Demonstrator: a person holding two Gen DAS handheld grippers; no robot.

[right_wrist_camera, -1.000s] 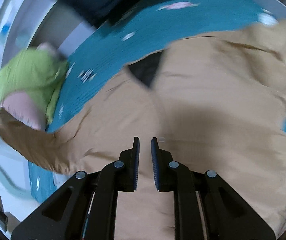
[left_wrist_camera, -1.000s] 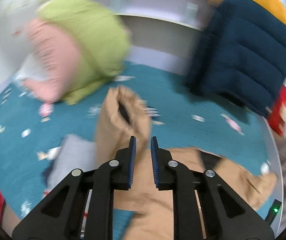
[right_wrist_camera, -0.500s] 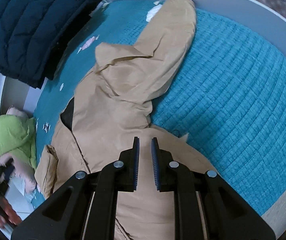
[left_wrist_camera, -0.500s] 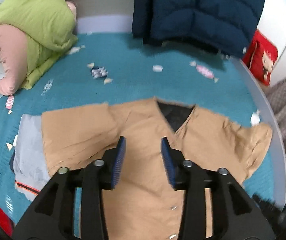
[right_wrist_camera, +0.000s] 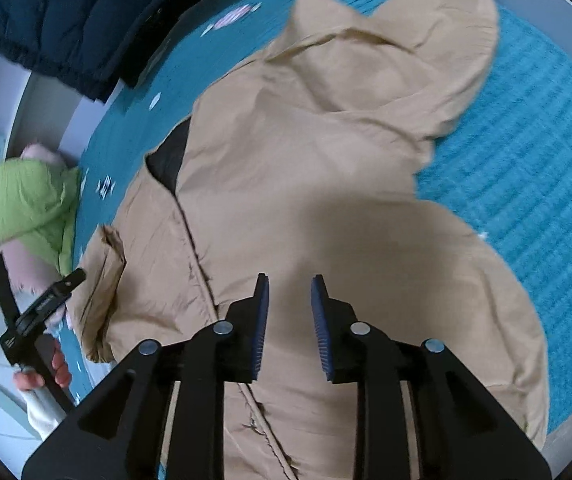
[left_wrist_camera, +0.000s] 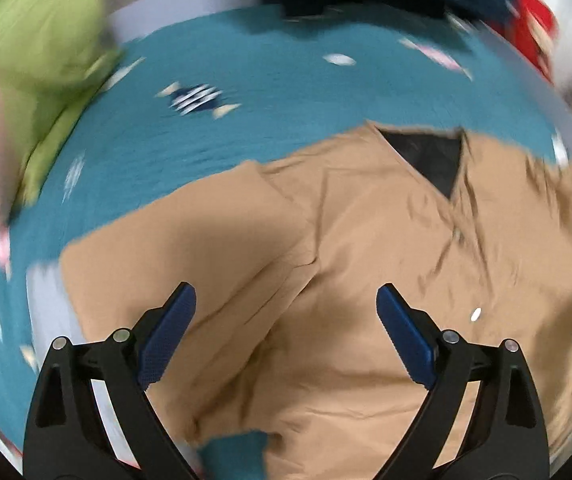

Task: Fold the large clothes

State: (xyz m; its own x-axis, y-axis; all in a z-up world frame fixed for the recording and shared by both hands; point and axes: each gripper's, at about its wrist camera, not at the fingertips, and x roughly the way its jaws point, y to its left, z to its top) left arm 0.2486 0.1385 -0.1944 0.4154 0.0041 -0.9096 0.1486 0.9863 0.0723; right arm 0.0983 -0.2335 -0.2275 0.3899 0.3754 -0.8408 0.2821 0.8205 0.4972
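Tan jacket (left_wrist_camera: pixel 366 260) is spread front-up on the teal quilted cover (left_wrist_camera: pixel 246 128) of a bed, its dark lining seen in the V of the neck toward 12 o'clock in the left wrist view. One sleeve is laid flat across toward 9 o'clock; a grey garment (left_wrist_camera: pixel 46 308) is partly covered by its cuff end. In the right wrist view the other sleeve (right_wrist_camera: pixel 406 52) is seen rumpled and bunched toward 1 o'clock, with the front closure running down past 6 o'clock.

Left tool (left_wrist_camera: pixel 286 336) is held above the jacket at the armpit seam; its jaws have just been opening and are spread wide, nothing gripped, only cloth below. The view is blurred. Right tool (right_wrist_camera: pixel 289 328) is held over the jacket body beside the closure; its jaws have just been opening, a narrow gap is shown, no cloth is pinched.

Left tool is also seen at 8 o'clock in the right wrist view, held by a hand (right_wrist_camera: pixel 44 372) beside the folded sleeve edge.

Navy puffer coat (right_wrist_camera: pixel 86 12) is noted at 11 o'clock, a green bundle (right_wrist_camera: pixel 18 204) at 9 o'clock.
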